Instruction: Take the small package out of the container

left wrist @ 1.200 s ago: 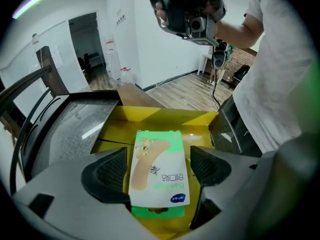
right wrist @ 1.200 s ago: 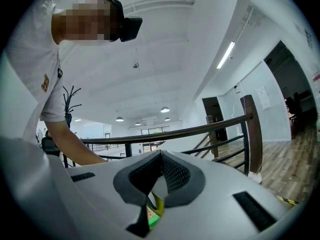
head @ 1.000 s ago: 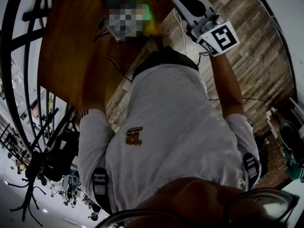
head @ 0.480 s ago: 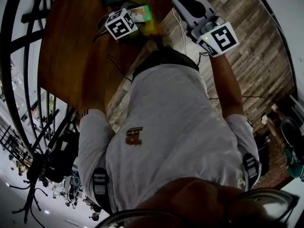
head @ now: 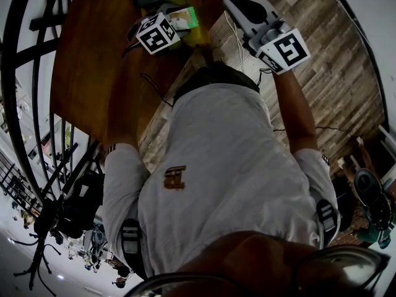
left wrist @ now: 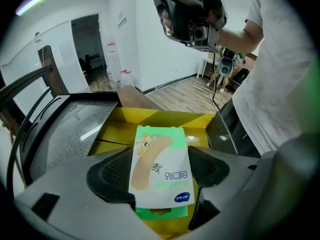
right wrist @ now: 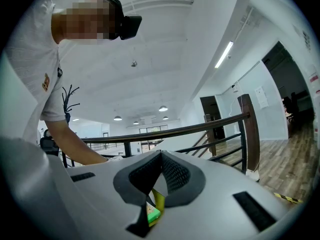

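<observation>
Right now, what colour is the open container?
Yellow; the open yellow container shows best in the left gripper view.

Pale wood-plank floor (head: 337,60) w/ round dark-brown wooden table (head: 93,60); black metal stair railing (right wrist: 191,129) nr plain white walls (left wrist: 140,54); long ceiling strip light (right wrist: 224,54) lit.

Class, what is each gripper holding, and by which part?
The left gripper's jaws flank the small package's long side edges over the yellow container; a firm grip cannot be told. The right gripper is shut, empty.
</observation>
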A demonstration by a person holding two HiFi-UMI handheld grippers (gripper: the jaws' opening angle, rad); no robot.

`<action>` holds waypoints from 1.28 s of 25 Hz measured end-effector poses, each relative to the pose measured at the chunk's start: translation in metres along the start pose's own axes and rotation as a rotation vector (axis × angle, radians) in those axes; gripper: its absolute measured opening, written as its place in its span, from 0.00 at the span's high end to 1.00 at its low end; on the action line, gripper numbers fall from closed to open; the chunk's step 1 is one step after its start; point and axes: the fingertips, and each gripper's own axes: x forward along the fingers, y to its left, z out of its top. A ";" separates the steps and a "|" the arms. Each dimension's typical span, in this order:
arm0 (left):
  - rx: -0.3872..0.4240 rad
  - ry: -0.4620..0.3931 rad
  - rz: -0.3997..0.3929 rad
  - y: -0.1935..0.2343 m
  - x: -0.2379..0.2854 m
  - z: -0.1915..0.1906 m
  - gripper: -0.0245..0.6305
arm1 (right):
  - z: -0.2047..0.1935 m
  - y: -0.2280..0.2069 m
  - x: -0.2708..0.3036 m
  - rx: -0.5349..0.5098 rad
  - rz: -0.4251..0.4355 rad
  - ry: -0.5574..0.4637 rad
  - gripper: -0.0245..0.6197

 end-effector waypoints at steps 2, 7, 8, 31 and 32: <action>0.001 -0.017 0.016 0.000 -0.005 0.006 0.38 | 0.002 0.001 -0.001 -0.001 0.006 -0.002 0.91; -0.013 -0.080 0.071 0.000 -0.021 0.021 0.38 | 0.006 0.007 0.001 -0.012 0.026 -0.010 0.91; -0.019 -0.098 0.085 0.000 -0.026 0.024 0.38 | 0.007 0.008 0.001 -0.014 0.031 -0.011 0.91; -0.174 -0.705 0.569 0.001 -0.192 0.100 0.38 | 0.037 0.054 0.014 -0.059 0.148 -0.058 0.91; -0.178 -0.739 0.588 0.000 -0.199 0.102 0.38 | 0.038 0.057 0.015 -0.061 0.151 -0.062 0.91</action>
